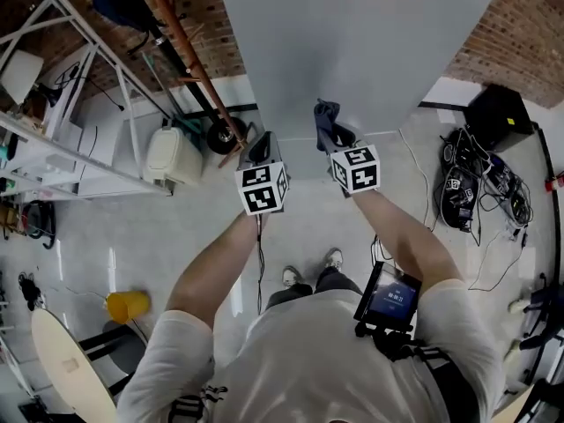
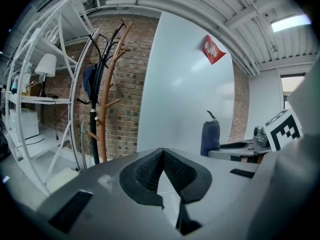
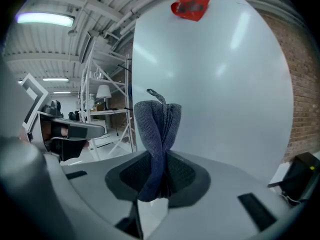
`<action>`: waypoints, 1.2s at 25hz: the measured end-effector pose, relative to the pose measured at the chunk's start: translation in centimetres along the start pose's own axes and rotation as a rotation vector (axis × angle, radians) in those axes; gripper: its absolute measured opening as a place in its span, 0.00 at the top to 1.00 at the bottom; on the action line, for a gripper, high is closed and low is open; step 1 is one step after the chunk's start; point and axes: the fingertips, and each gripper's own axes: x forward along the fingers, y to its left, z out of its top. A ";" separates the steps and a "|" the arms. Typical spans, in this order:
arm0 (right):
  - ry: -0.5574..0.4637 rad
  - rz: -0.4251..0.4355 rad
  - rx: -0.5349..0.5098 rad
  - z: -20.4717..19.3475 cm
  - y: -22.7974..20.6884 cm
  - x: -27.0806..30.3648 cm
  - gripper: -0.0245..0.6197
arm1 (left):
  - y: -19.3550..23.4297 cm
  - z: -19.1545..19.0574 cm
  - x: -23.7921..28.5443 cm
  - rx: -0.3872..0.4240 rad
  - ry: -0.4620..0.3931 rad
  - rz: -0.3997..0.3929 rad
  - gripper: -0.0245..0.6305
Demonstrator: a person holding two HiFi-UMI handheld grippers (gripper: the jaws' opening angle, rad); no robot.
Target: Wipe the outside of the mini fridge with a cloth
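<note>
right gripper clamped on bunched blue cloth | left gripper closed, empty | risk: cloth likely slips out when dragged across white fridge side

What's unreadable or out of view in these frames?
fridge: top cut off by the head view's upper edge.
red sticker: print blurred in the right gripper view, cropped in the head view.
cloth in the right hand-held gripper: touching the fridge or not, its own folds hide the gap.
chest screen: text too small, head view.
</note>
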 end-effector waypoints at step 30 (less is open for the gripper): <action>-0.010 0.227 -0.048 -19.7 8.2 15.9 0.82 | 8.6 -19.4 6.2 0.008 -0.041 0.160 0.96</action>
